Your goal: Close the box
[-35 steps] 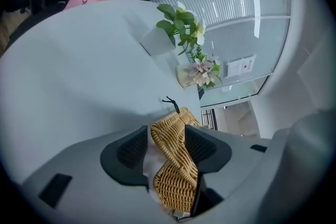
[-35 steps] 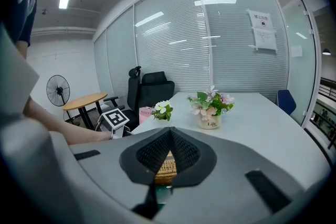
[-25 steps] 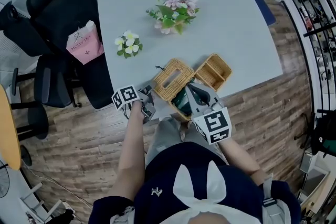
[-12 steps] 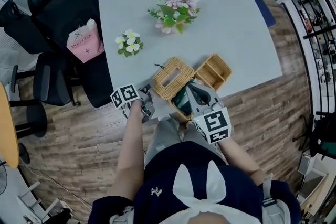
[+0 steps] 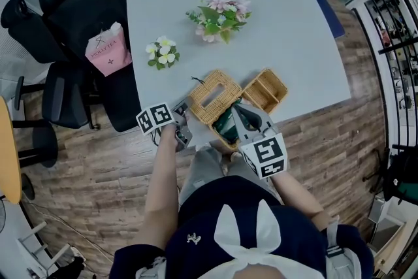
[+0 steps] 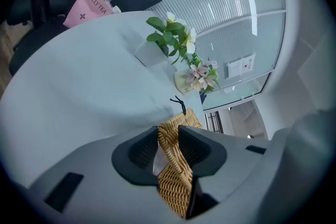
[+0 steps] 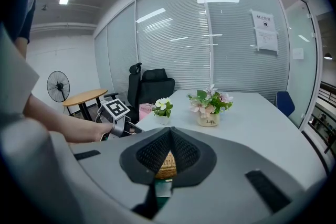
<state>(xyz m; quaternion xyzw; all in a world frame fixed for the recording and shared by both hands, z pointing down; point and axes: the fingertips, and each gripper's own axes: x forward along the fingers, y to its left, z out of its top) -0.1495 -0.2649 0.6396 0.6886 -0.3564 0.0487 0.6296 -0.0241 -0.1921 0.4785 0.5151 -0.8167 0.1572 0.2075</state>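
Head view: the wicker box [image 5: 224, 127] sits at the table's [image 5: 287, 23] near edge, with its wicker lid [image 5: 214, 96] just beyond it. The left tool [image 5: 183, 134] is at the lid's near-left corner, and the right tool [image 5: 238, 114] is over the box.

Left gripper view: the left tool [image 6: 169, 132] has just been closing its jaws, which now pinch the lid's woven edge.

Right gripper view: the right tool's [image 7: 169, 136] jaws meet at the tips, apparently nipping the box's wicker rim.
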